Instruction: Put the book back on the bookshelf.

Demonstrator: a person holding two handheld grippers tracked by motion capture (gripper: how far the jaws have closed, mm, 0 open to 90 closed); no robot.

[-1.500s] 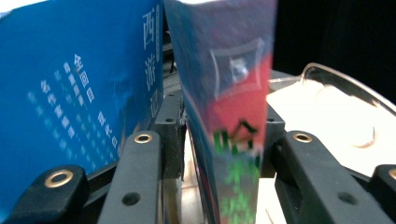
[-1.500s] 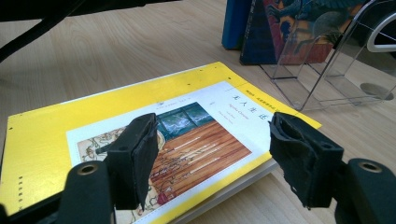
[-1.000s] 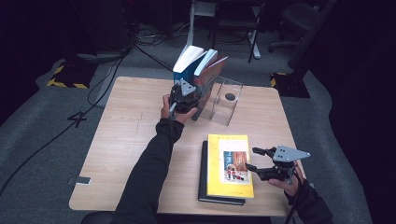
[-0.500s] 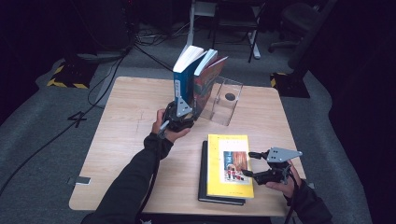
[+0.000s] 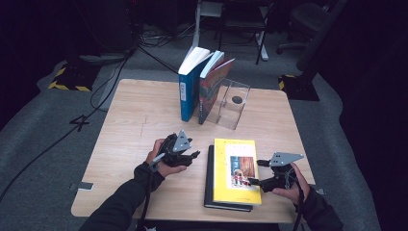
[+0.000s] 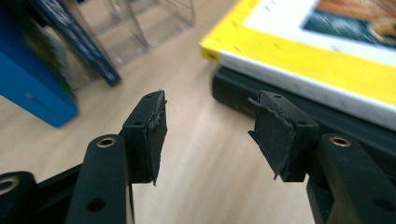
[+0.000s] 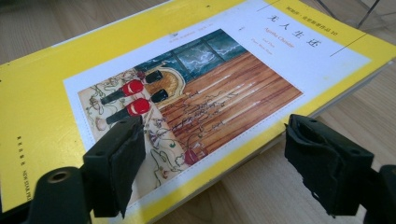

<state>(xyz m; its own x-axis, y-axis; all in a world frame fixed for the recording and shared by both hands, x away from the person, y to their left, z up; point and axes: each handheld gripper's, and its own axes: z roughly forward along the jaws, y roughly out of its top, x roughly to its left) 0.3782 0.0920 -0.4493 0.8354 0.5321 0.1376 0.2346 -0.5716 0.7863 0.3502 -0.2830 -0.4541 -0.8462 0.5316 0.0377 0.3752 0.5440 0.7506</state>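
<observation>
A yellow book (image 5: 235,168) lies flat on a black book (image 5: 209,179) near the table's front edge. My left gripper (image 5: 195,155) hovers just left of this stack. It is open with nothing between its pads, and its jaws have just been opening. In the left gripper view, the left gripper (image 6: 208,126) points at the yellow book's (image 6: 303,51) corner and the black book (image 6: 233,93). My right gripper (image 5: 254,172) sits at the stack's right edge, open, and its jaws have just been opening too. In the right gripper view, the right gripper (image 7: 215,158) straddles the yellow book's (image 7: 187,93) edge without pressing it.
A blue book (image 5: 189,89) and a red-covered book (image 5: 214,89) stand upright at the back of the wooden table (image 5: 134,125). They lean beside a clear plastic stand (image 5: 234,103). Cables run over the dark floor behind the table.
My left hand has drawn back from the standing books to the near side, beside the flat stack, with its jaws wider apart. The right hand has stayed at the stack's right edge.
</observation>
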